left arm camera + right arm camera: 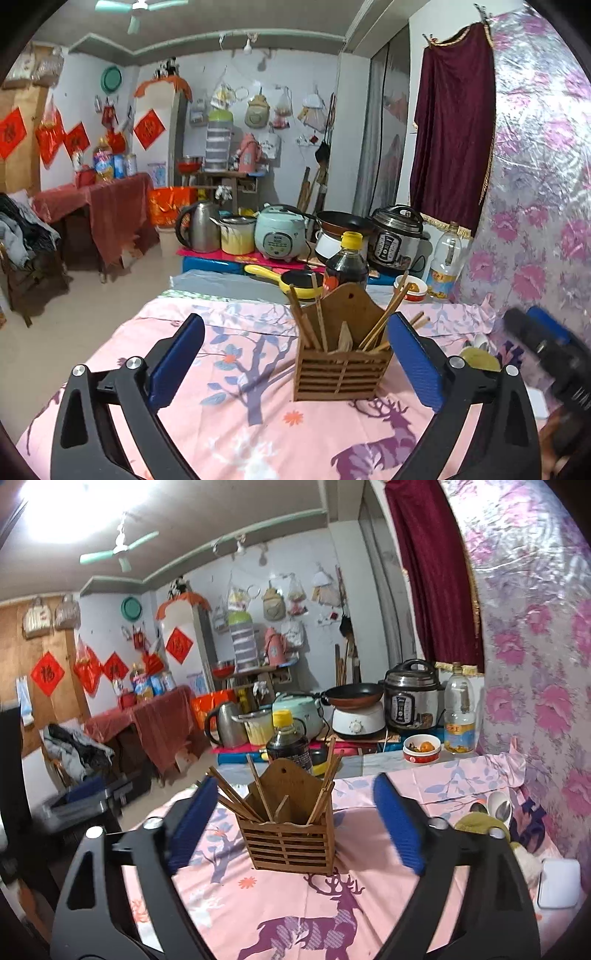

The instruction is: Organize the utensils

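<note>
A slatted wooden utensil holder stands on the pink deer-print cloth, with several wooden chopsticks leaning in it. My left gripper is open, its blue pads wide apart, and the holder stands ahead between them, untouched. My right gripper is open too, with the holder ahead between its pads and nothing held. At the right edge of the left wrist view the right gripper shows as a blurred black and blue shape. The left gripper shows blurred at the left of the right wrist view.
Behind the holder stand a dark sauce bottle, a yellow pan, a bowl of food and an oil bottle. White spoons and a yellow-green cloth lie at the right. Cookers and a kettle line the back.
</note>
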The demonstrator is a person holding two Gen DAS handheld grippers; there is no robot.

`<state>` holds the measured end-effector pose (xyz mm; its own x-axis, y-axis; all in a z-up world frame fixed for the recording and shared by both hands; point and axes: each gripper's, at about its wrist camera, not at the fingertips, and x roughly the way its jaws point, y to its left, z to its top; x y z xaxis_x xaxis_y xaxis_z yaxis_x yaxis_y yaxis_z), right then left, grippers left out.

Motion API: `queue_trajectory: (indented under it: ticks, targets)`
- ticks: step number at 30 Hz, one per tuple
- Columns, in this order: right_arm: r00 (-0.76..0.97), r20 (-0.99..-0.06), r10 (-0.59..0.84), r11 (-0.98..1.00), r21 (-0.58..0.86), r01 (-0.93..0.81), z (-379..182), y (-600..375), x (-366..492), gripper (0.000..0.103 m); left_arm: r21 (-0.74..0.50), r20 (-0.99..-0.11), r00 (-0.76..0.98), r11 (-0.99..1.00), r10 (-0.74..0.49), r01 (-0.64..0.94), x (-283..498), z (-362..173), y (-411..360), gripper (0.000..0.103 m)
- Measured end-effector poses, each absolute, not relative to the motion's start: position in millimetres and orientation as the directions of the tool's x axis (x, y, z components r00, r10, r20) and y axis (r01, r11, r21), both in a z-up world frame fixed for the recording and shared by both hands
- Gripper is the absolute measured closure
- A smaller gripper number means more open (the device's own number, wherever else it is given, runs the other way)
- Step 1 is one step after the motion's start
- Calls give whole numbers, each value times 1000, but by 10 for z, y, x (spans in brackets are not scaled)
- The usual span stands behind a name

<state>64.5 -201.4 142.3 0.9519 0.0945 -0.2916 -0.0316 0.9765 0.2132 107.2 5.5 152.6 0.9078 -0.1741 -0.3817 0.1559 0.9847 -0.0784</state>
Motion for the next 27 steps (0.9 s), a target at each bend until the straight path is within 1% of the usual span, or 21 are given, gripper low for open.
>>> queue_trajectory:
  ticks: [4, 7, 9, 13, 15, 17, 20, 23, 27]
  targets:
    - [957, -276, 88, 976, 217, -27, 1403, -2013, 452, 7, -80, -382, 908, 985, -173, 154, 901, 1407, 84, 6]
    - [963, -266, 41, 984, 180, 8, 1289, -1984, 322, 6, -138, -409, 888, 976, -212, 170, 841, 1240, 191, 6]
    - [957, -288, 24, 987, 159, 23, 1172, -1981, 300, 6, -152, -428, 876, 974, -220, 171, 820, 1106, 250, 6]
    - [923, -383, 23, 989, 142, 35, 871, -1953, 366, 6, -104, -497, 851, 986, -168, 134, 821, 780, 292, 6]
    - [897, -441, 2, 994, 102, 48, 732, -1912, 419, 6, -79, -539, 830, 990, -144, 120, 833, 648, 274, 6]
    - [886, -463, -19, 995, 81, 64, 637, -1907, 412, 6, -73, -551, 823, 990, -140, 120, 814, 585, 271, 6]
    - [892, -452, -24, 991, 106, 80, 620, -1961, 331, 6, -47, -529, 840, 992, -125, 118, 752, 586, 240, 6]
    - [911, -411, -25, 985, 146, 93, 675, -2053, 248, 6, 29, -469, 880, 995, -73, 97, 640, 643, 160, 6]
    - [917, -398, -21, 981, 166, 95, 695, -2105, 233, 6, 60, -417, 907, 994, -54, 87, 545, 732, 90, 6]
